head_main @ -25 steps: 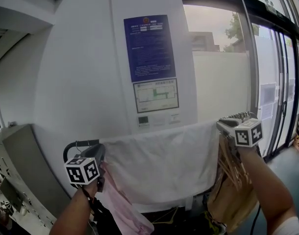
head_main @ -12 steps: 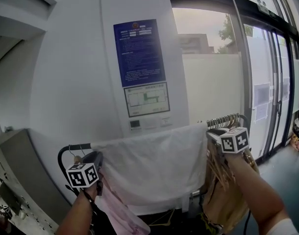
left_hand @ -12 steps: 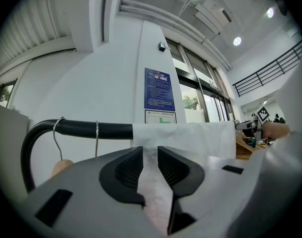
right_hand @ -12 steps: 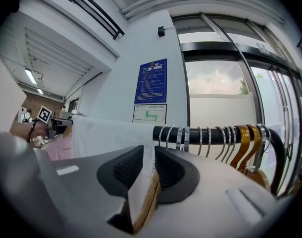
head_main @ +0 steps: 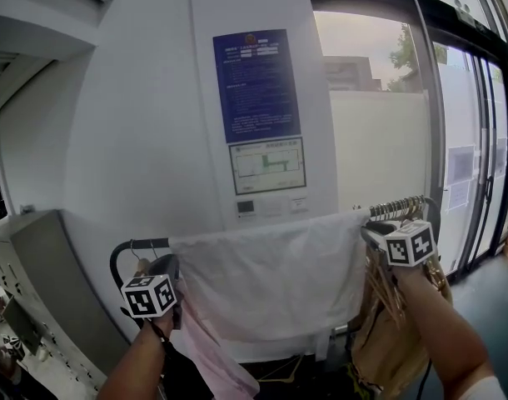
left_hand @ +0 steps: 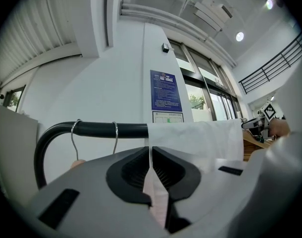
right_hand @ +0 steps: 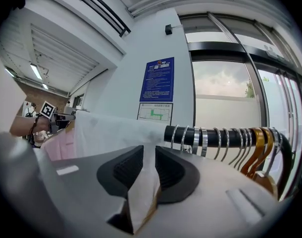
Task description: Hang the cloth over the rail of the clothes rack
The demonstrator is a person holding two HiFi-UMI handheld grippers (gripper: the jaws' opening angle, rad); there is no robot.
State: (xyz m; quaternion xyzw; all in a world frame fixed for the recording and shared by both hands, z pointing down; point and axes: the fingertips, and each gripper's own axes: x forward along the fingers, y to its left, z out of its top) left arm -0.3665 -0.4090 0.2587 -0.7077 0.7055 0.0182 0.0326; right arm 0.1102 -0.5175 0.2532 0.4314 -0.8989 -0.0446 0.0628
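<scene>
A white cloth (head_main: 271,273) hangs draped over the black rail (head_main: 141,244) of the clothes rack and spans most of its length. My left gripper (head_main: 172,267) is at the cloth's left end, just below the rail. In the left gripper view my left gripper (left_hand: 151,155) is shut on a thin fold of the cloth (left_hand: 200,138) in front of the rail (left_hand: 91,129). My right gripper (head_main: 369,232) is at the cloth's right top corner. In the right gripper view a bunched corner of the cloth (right_hand: 111,133) fills the gap of my right gripper (right_hand: 149,157), whose jaws are easing apart.
A pink garment (head_main: 208,348) hangs below my left gripper. Wooden hangers (head_main: 391,290) with metal hooks (right_hand: 215,140) crowd the rail's right end. Behind the rack are a white wall with a blue notice (head_main: 258,82) and glass doors (head_main: 479,140). A grey cabinet (head_main: 46,273) stands at the left.
The head view has swayed. The cloth stays draped over the rail with both grippers at its ends; the right one sits slightly lower than a second ago.
</scene>
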